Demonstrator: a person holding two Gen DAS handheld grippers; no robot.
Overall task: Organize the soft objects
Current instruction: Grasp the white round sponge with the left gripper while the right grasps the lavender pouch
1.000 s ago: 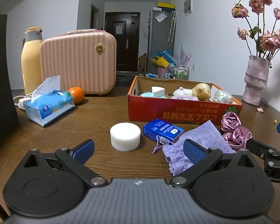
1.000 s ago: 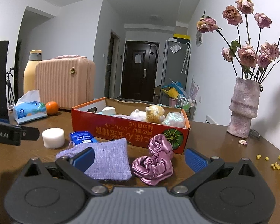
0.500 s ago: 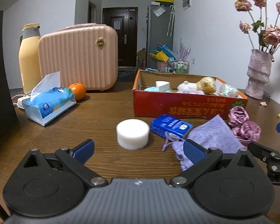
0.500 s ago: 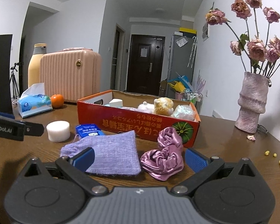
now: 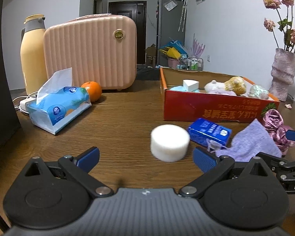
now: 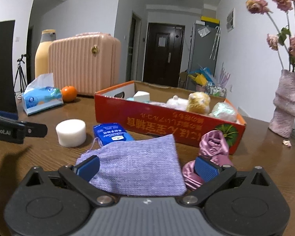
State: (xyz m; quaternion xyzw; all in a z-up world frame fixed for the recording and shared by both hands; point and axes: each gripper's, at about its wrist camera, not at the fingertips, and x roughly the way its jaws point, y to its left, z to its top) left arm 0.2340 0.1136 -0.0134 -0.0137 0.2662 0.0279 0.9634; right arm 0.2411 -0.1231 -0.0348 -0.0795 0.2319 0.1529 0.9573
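R gripper (image 6: 146, 167) has slid left off the pink scrunchie (image 6: 213, 143), fingers spread w/ lilac knit pouch (image 6: 139, 165) between them; grab looks next. L gripper (image 5: 146, 158) spread too, closer to white foam puck (image 5: 170, 142). Red box (image 6: 167, 123) just behind.

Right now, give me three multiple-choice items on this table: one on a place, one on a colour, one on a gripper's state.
1. Where is the white foam cylinder?
A. inside the red box
B. on the table left of the blue packet
C. on the suitcase

2. What colour is the knitted pouch?
A. lilac
B. green
C. orange

3. How stands the right gripper?
A. shut on the scrunchie
B. out of view
C. open, around the pouch

Key: 1 B, it sits on the wood beside the blue packet. 2 A, its knit is pale purple. 3 C, its blue pads flank the pouch, apart.
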